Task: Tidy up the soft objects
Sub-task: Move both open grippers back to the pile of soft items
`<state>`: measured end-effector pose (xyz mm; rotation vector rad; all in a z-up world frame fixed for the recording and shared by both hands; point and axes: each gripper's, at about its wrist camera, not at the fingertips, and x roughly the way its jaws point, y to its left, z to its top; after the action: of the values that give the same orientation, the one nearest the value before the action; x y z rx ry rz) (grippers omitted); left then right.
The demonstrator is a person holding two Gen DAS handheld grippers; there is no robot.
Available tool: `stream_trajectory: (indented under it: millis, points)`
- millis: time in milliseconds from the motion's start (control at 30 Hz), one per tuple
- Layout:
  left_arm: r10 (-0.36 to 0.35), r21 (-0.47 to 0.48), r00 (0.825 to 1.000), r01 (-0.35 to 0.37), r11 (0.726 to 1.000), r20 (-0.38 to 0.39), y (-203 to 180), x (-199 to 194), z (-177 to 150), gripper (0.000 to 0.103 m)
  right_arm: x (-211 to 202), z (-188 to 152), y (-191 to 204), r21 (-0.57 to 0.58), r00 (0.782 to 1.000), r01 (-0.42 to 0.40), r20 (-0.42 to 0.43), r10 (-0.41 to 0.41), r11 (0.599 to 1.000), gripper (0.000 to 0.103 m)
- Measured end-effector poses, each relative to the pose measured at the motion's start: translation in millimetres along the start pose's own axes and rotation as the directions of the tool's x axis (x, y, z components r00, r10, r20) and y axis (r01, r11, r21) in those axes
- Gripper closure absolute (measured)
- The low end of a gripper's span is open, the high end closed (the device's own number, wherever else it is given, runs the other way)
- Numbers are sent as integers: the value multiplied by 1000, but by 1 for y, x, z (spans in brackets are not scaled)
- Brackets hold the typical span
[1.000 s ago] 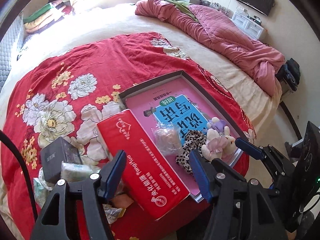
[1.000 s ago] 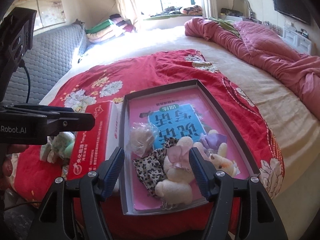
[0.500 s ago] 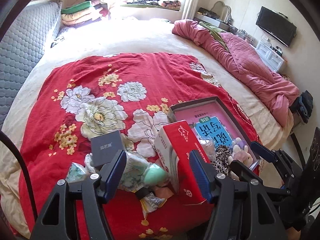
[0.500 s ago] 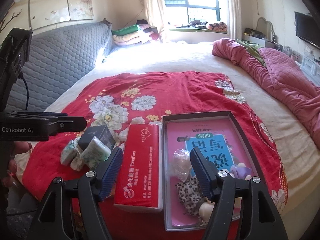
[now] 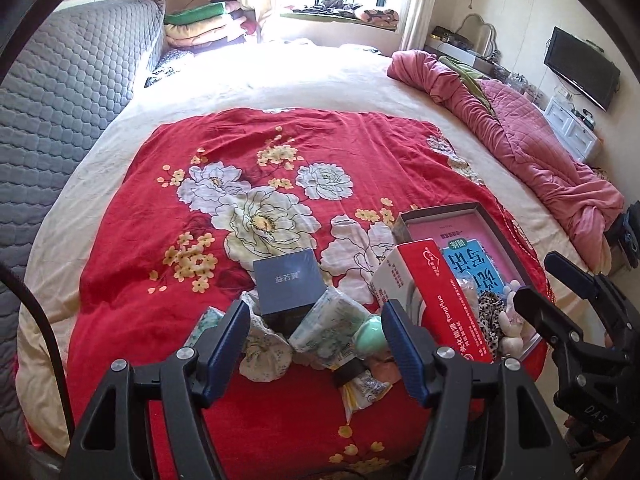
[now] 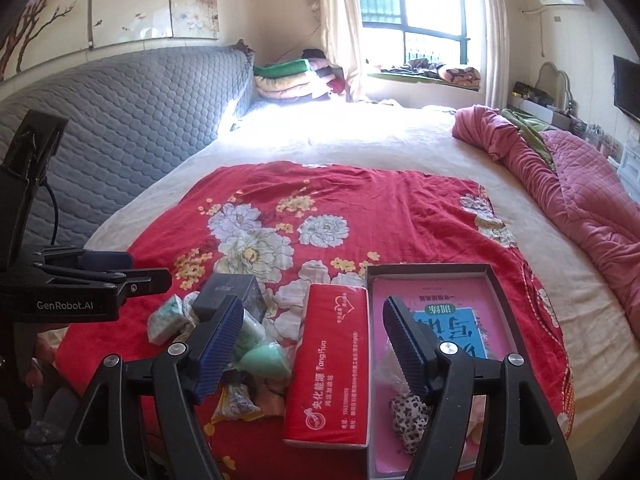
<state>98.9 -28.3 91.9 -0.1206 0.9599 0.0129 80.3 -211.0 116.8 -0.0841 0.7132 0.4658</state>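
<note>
Left gripper (image 5: 314, 334): held apart, empty, jaws widening.
Right gripper (image 6: 314, 344): likewise empty, jaws widening.
Change: both were drawn back and up from the tray (image 6: 506, 292); more bed was taken in.
Toys (image 5: 510, 322): left in the tray (delivered, apparently).
Packets (image 5: 334, 326): heaped left of the red box (image 6: 330, 356), unsorted.

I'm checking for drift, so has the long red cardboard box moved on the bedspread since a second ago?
No. The long red cardboard box still lies flush along the left wall of the grey tray, over the same white flower print; only the cameras pulled back.
</note>
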Motion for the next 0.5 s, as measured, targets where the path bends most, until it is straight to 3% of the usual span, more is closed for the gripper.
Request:
stream_trajectory:
  millis: [500]
  points:
    - [56,-49,998,-56,997,5,42,-9,-13,35,14,14,36,-61,999,-32,-20,30,998,29]
